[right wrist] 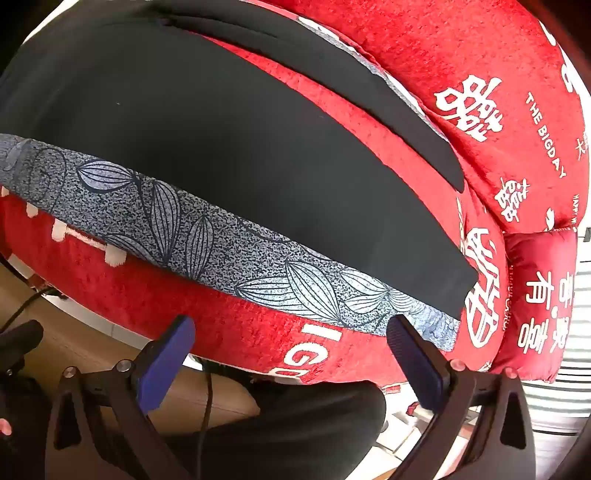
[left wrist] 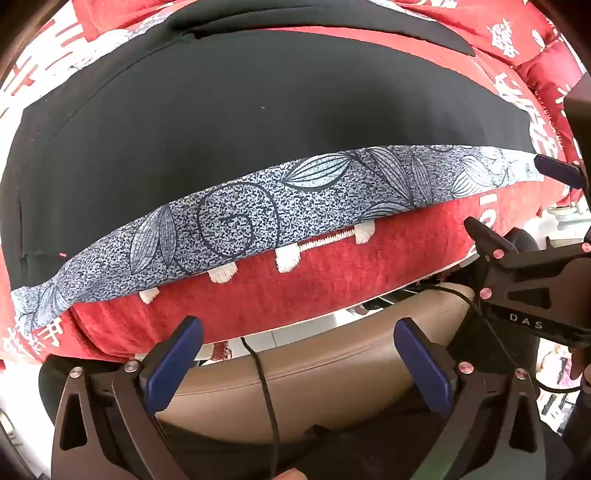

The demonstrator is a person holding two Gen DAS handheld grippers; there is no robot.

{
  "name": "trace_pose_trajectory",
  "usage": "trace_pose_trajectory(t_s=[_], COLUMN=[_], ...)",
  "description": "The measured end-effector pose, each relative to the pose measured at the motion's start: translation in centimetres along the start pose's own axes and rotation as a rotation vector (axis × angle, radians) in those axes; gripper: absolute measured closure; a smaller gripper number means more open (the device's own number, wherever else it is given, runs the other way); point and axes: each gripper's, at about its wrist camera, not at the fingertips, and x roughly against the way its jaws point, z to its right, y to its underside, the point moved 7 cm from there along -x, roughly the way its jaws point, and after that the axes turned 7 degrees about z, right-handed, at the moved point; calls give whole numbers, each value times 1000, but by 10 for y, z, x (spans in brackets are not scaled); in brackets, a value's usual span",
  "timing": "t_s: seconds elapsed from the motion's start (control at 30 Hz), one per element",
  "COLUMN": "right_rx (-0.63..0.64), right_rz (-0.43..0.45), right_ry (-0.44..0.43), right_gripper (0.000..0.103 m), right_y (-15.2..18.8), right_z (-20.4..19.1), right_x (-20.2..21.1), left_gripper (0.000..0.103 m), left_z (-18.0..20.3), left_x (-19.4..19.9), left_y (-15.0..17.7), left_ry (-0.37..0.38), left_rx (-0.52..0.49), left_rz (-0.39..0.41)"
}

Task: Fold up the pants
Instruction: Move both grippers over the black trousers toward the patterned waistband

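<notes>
Black pants [left wrist: 221, 129] [right wrist: 221, 155] lie flat on a red blanket [left wrist: 332, 273] [right wrist: 221, 325]. A grey-blue leaf-patterned band [left wrist: 295, 199] [right wrist: 184, 229] runs along their near edge. A second black strip [left wrist: 332, 22] [right wrist: 332, 74] lies farther back, with red cloth showing between it and the main part. My left gripper [left wrist: 297, 326] hovers open just off the blanket's near edge with nothing between its fingers. My right gripper [right wrist: 291, 325] [left wrist: 517, 195] is also open and empty, close to the right end of the patterned band.
A red quilt or pillow [right wrist: 480, 110] with white characters is heaped at the right behind the pants. Below the blanket's edge are a tan padded seat [left wrist: 332, 369] and a black cable [left wrist: 264, 387]. Striped cloth [right wrist: 569, 332] shows at the far right.
</notes>
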Motion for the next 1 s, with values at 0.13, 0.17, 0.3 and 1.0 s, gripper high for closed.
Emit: trace_pose_trajectory(t_s=[0.13,0.17,0.3,1.0], right_rx=[0,0,-2,-89], right_rz=[2,3,5,79], right_ry=[1,0,0,-34], right_gripper=[0,0,0,0], right_y=[0,0,-1,-25], right_z=[0,0,0,1], right_x=[0,0,1,17], left_gripper=[0,0,0,0], left_z=[-1,-1,-4,-25], left_x=[0,0,1,38], left_y=[0,0,-1,-20], left_ry=[2,2,-1,-131], left_rx=[-2,-2,-3,15], left_rz=[2,2,6,171])
